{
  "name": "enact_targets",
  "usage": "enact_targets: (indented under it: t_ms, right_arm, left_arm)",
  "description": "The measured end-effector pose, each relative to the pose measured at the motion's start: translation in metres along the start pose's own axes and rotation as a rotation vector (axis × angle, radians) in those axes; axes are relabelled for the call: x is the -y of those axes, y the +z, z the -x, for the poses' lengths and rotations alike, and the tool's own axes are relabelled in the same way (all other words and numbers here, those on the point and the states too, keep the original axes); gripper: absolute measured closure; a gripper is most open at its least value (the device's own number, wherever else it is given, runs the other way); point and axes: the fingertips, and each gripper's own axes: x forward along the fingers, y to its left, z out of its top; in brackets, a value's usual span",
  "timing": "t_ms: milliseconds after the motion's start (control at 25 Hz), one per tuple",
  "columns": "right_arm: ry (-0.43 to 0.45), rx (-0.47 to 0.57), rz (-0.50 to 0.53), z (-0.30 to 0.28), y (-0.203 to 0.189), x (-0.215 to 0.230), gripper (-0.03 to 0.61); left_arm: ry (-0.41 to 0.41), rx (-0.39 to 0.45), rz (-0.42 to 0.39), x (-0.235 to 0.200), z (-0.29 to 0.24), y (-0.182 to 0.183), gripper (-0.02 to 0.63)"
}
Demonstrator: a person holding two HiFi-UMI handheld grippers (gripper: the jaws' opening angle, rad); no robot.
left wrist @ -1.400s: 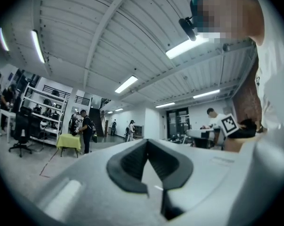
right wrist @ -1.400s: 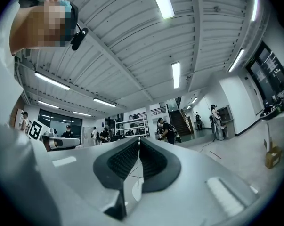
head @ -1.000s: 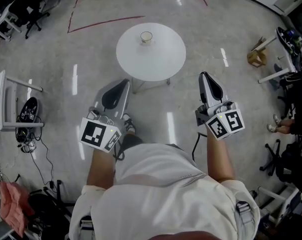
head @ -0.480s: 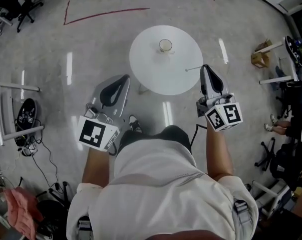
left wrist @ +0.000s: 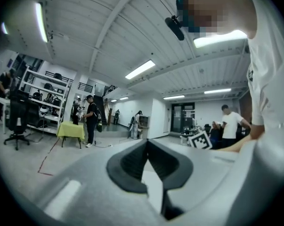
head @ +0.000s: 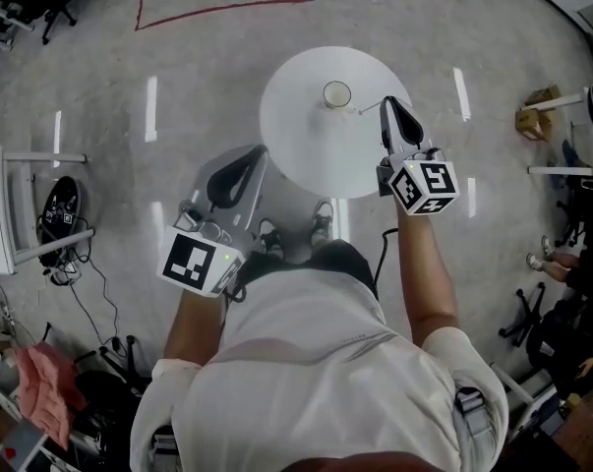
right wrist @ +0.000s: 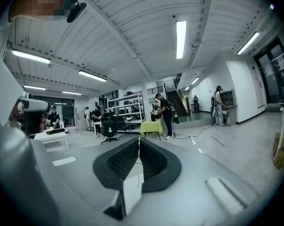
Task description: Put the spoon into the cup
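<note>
right gripper has come over the round white table, jaws clamped on the spoon beside the cup; left gripper closed, empty, over grey floor. gripper views alone show shelves, people.

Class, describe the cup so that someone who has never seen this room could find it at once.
Find the round white table in the middle of the grey floor. Toward its far side stands the cup, small, pale and round-rimmed. It is the only thing standing on the tabletop; the thin spoon beside it is held in the right gripper.
</note>
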Motion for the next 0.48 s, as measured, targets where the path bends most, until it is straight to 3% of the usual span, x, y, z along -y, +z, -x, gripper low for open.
enact_targets:
  t_ms: [480]
  right_arm:
    - [0.107,-0.148,-0.058,-0.109,-0.105,0.078,0.567]
  left_arm:
    - [0.167,-0.066,0.036,-0.024,-0.066,-0.028,0.614]
